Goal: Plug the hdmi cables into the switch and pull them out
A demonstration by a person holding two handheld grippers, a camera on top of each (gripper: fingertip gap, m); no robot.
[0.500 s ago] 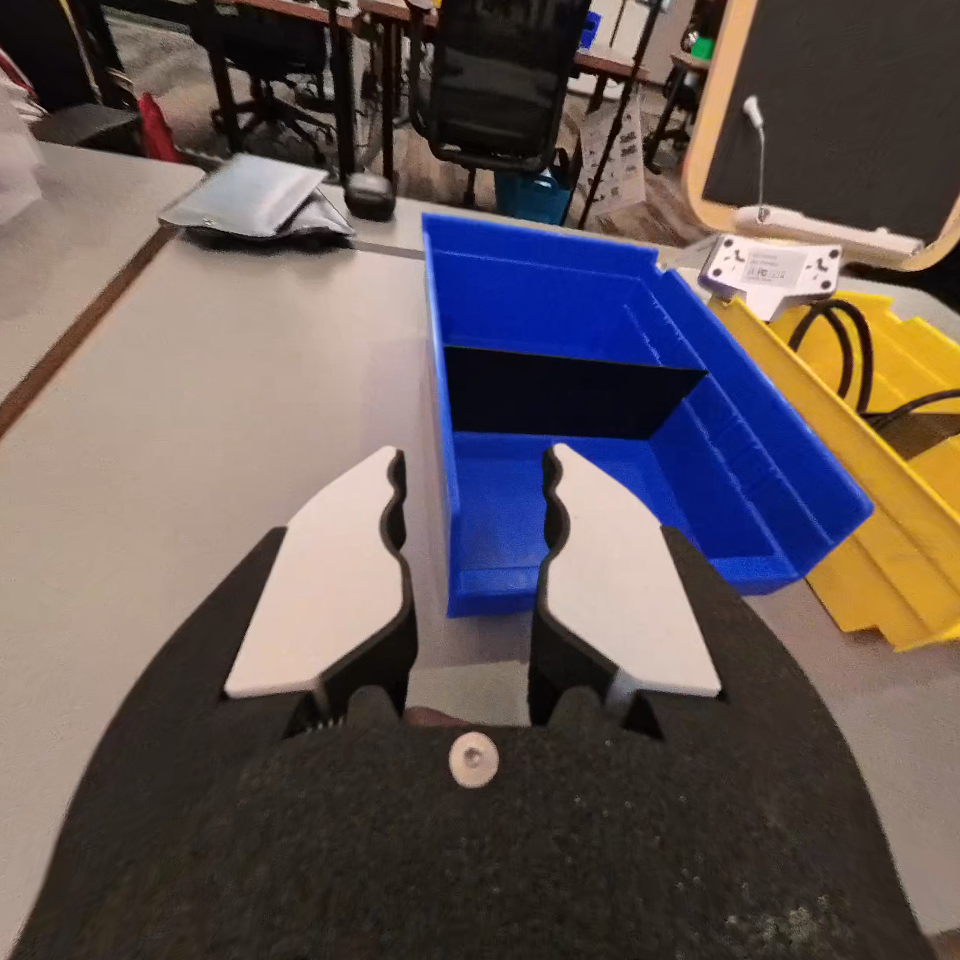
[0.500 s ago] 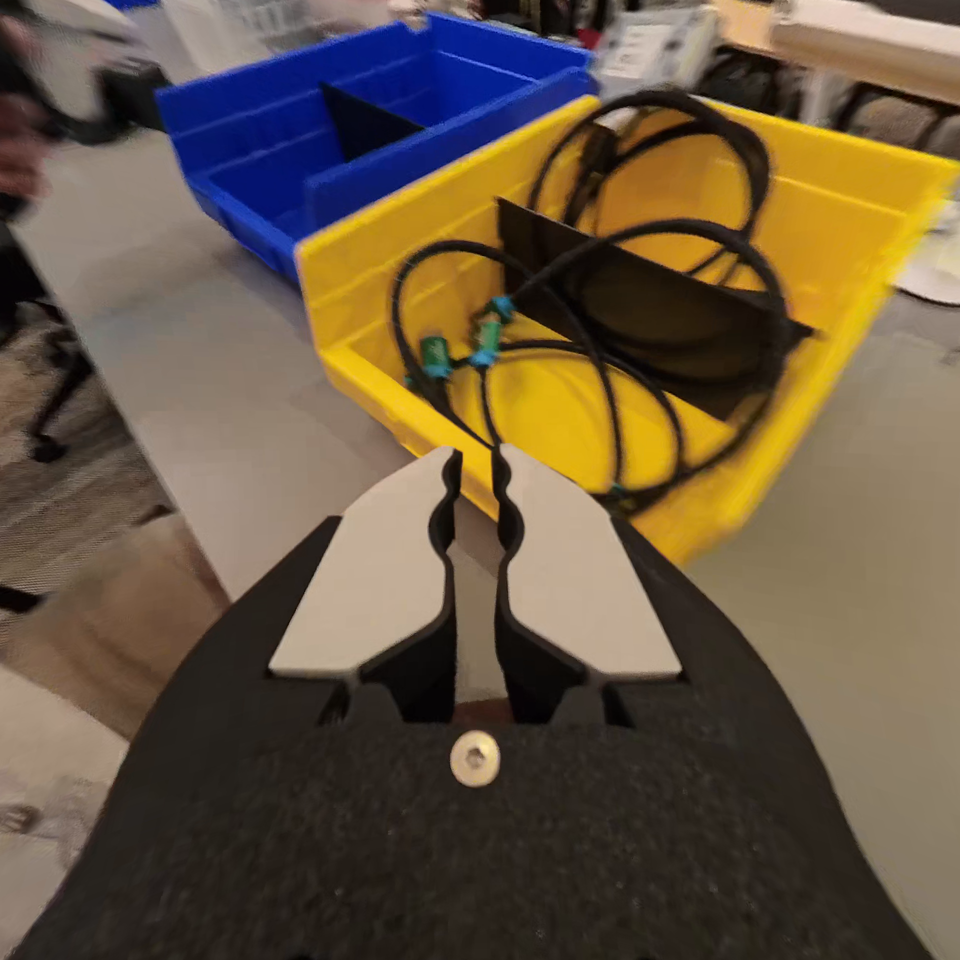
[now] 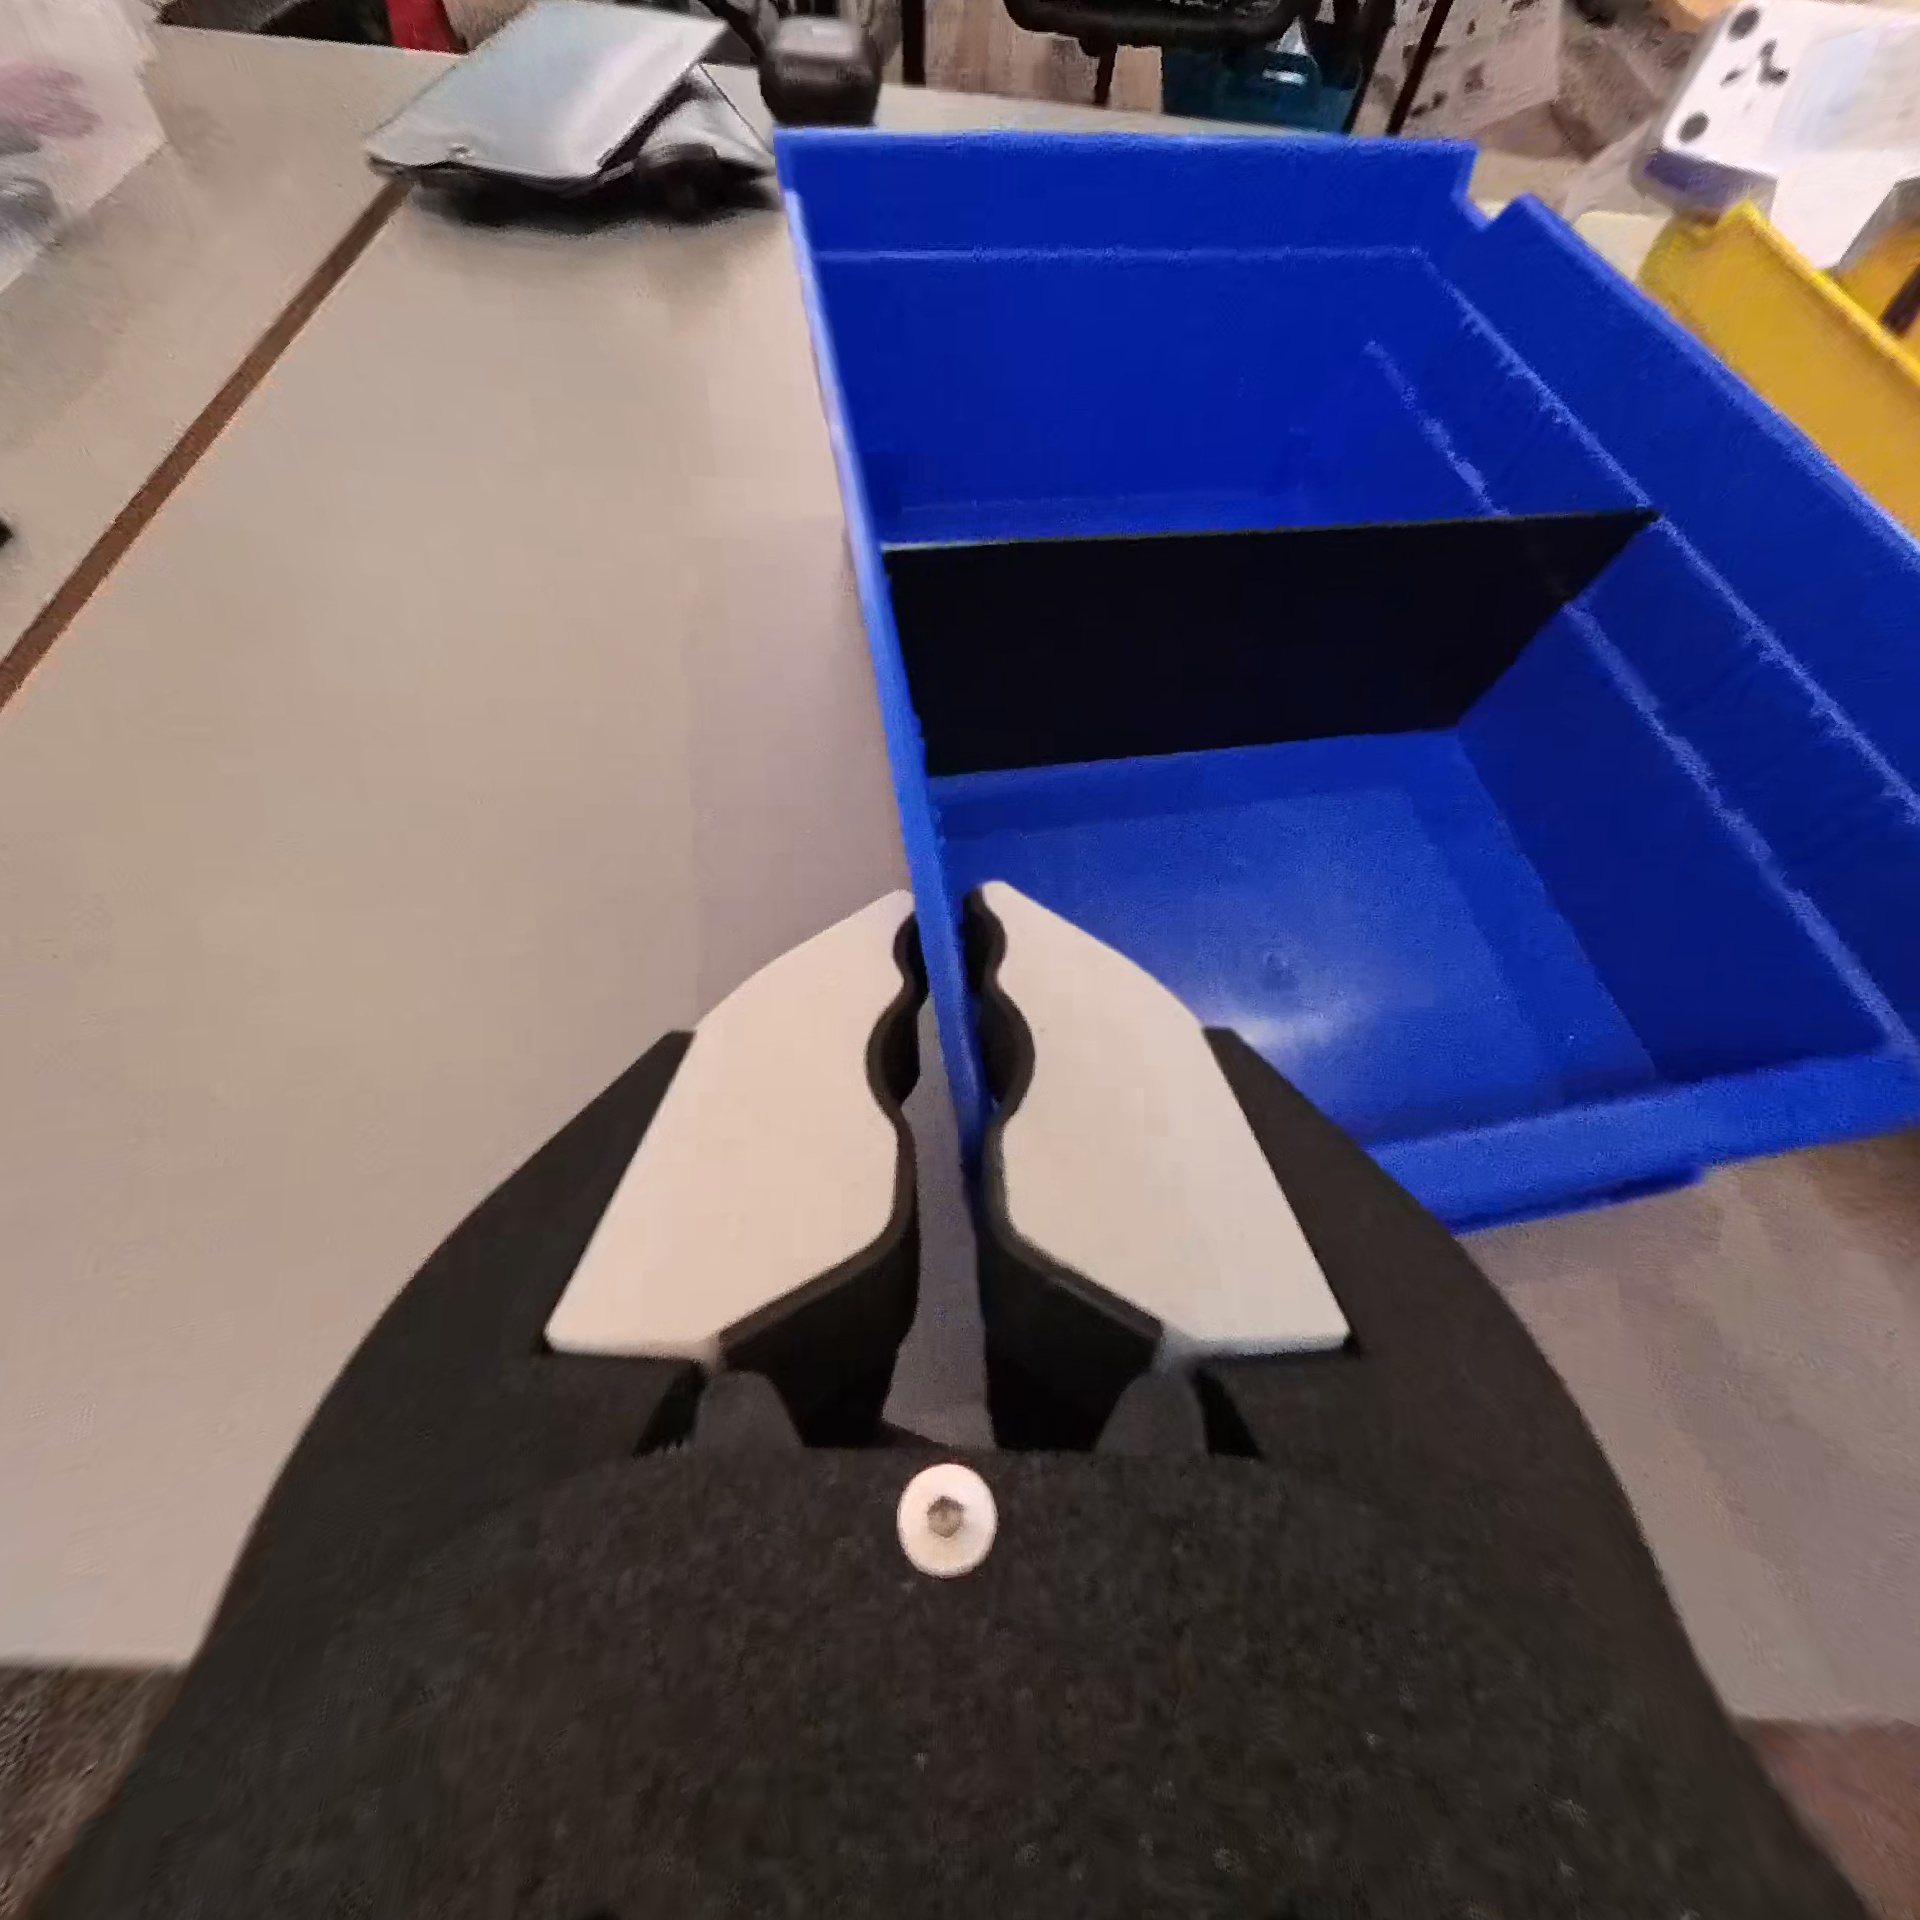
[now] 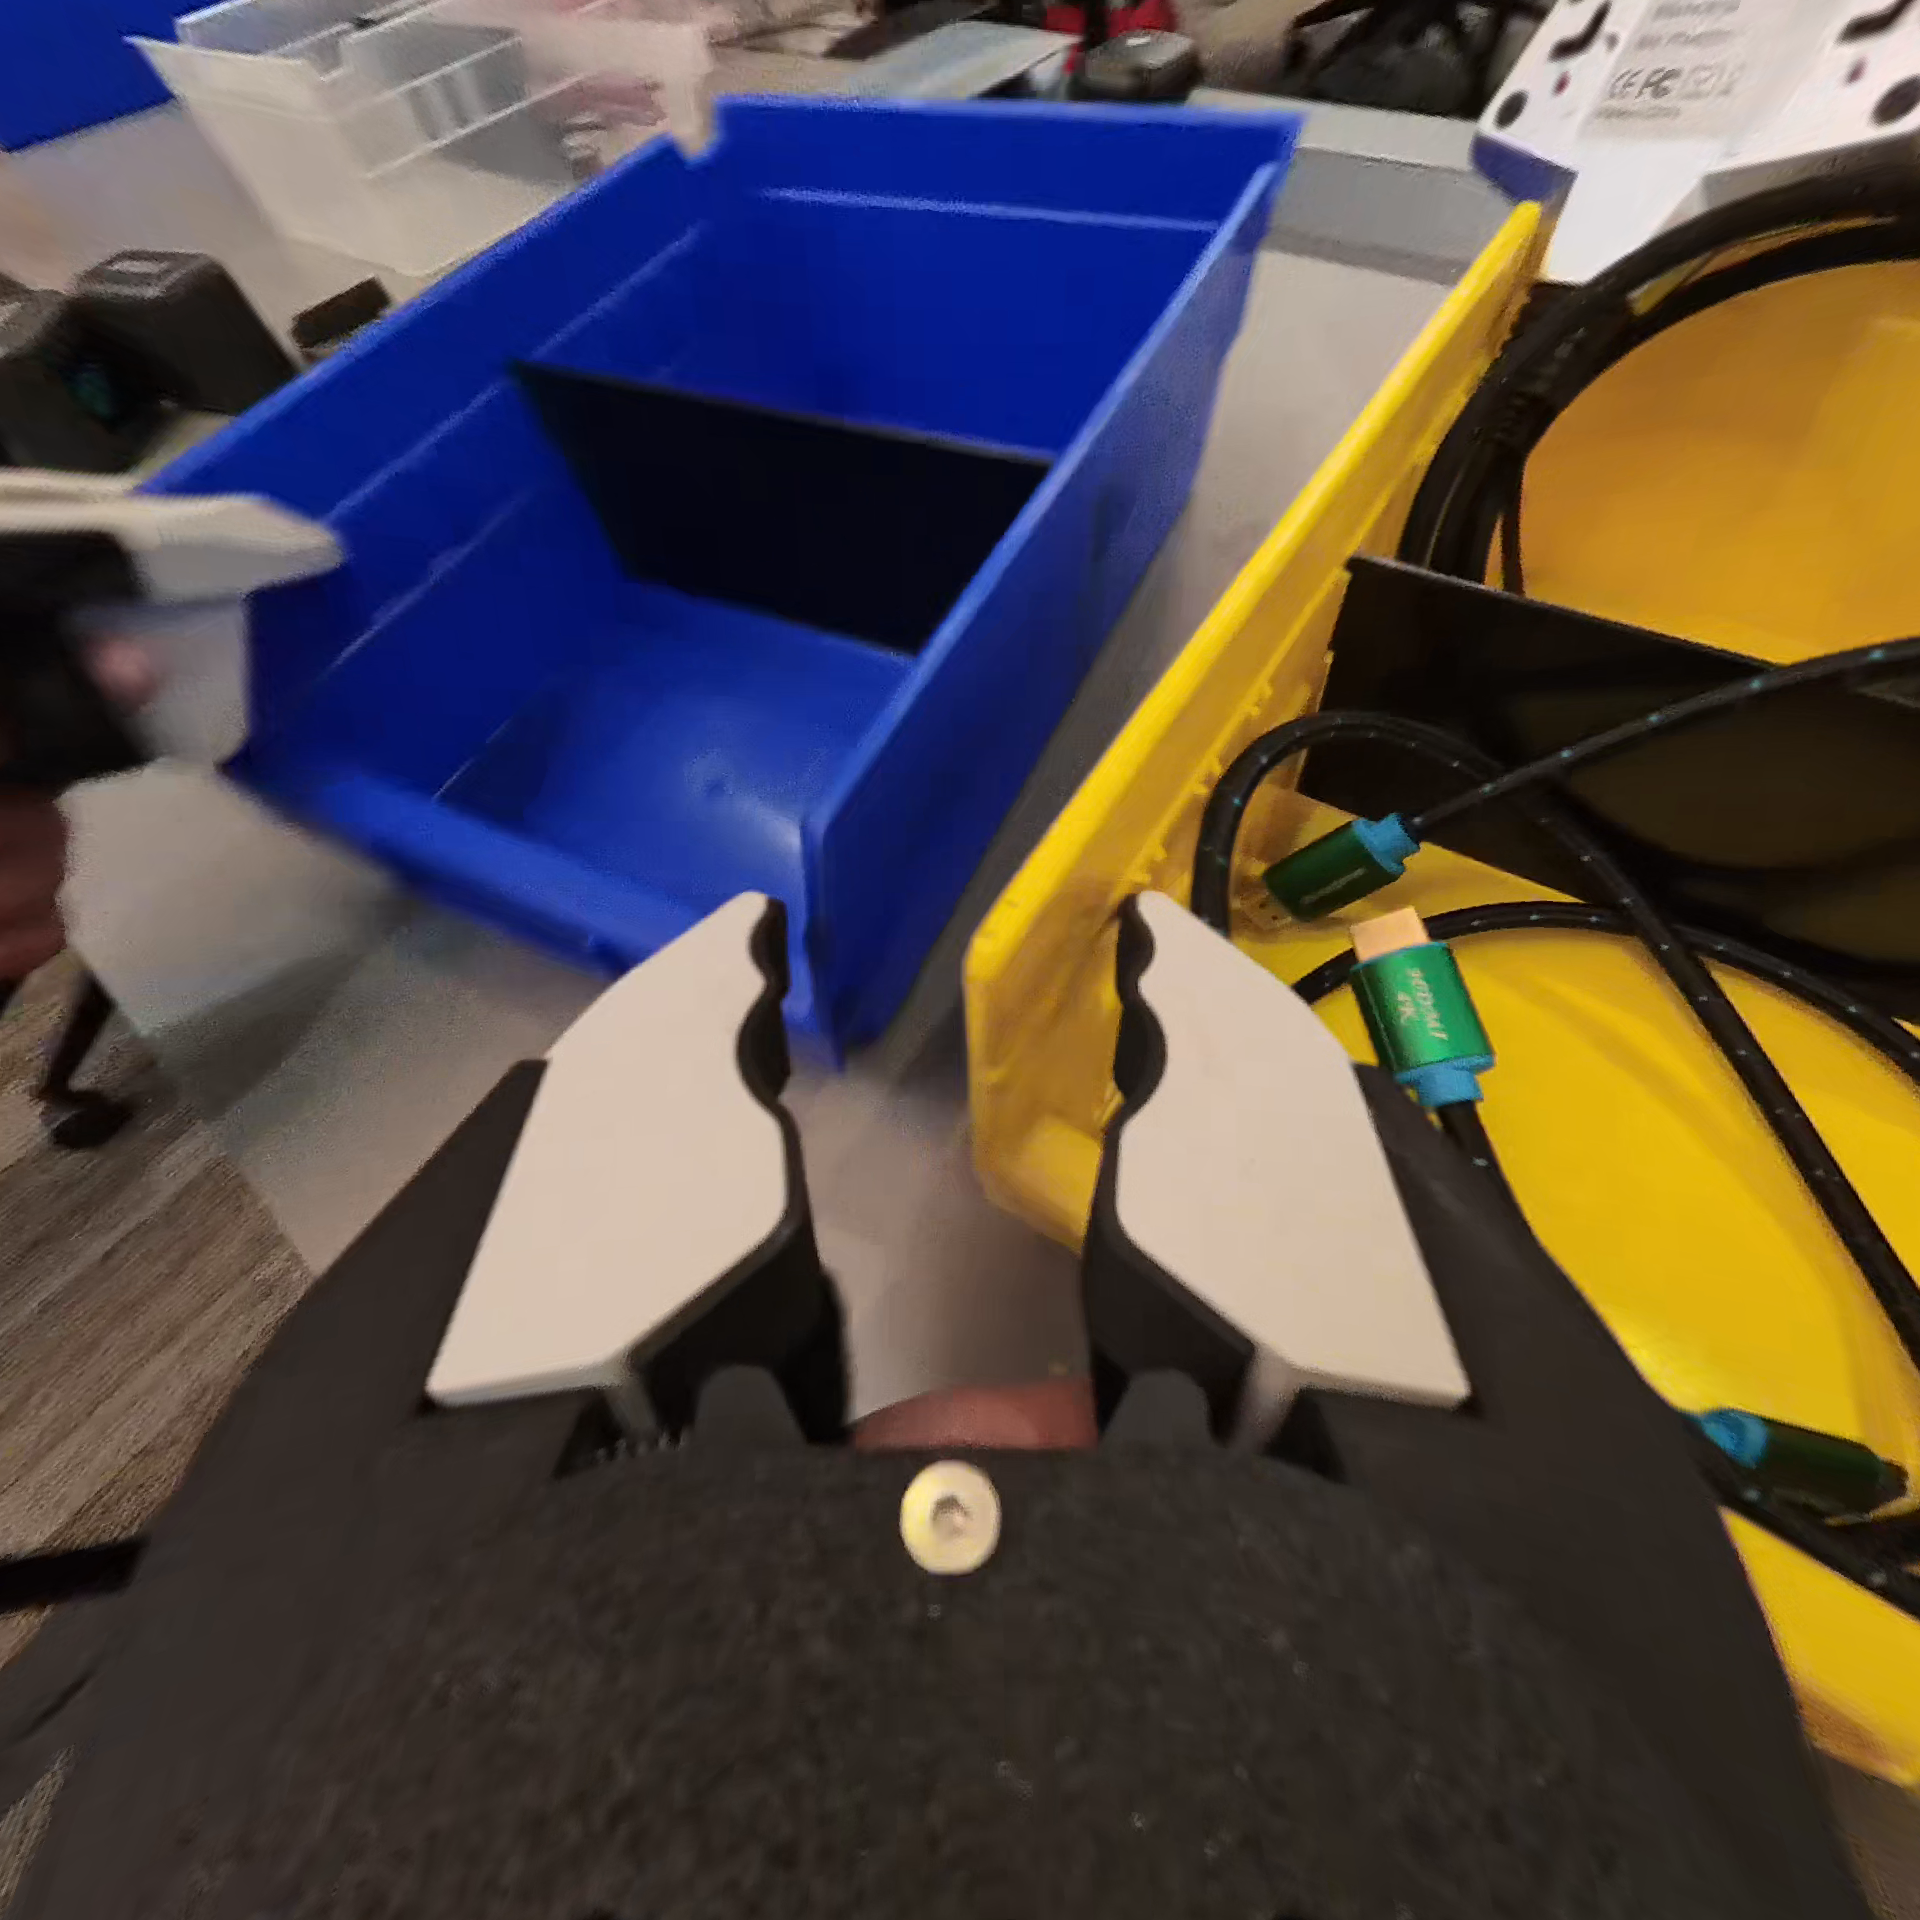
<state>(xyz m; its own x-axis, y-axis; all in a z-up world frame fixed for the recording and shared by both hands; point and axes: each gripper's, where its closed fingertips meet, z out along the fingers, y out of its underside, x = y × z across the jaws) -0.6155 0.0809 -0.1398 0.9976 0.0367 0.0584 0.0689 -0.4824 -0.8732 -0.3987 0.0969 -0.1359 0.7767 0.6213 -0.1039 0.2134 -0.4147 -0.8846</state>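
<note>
the left gripper (image 3: 940,904) pinches the near left wall of the blue bin (image 3: 1714,499), its fingers drawn narrow around the thin plastic. the bin's two halves, split by a black divider (image 3: 1226,634), hold nothing. the right gripper (image 4: 951,914) hovers with fingers wide, straddling the corner of the yellow bin (image 4: 1164,800) and gripping nothing. the hdmi cables (image 4: 1621,914) lie tangled inside that yellow bin, two green plugs (image 4: 1418,1013) just right of the right gripper. the white switch (image 4: 1683,94) sits at the yellow bin's far edge. the looped cables look likely to snag each other or the divider when one plug is lifted, dragging the rest along. the left gripper's hold on the wall may tip or slide the light bin.
</note>
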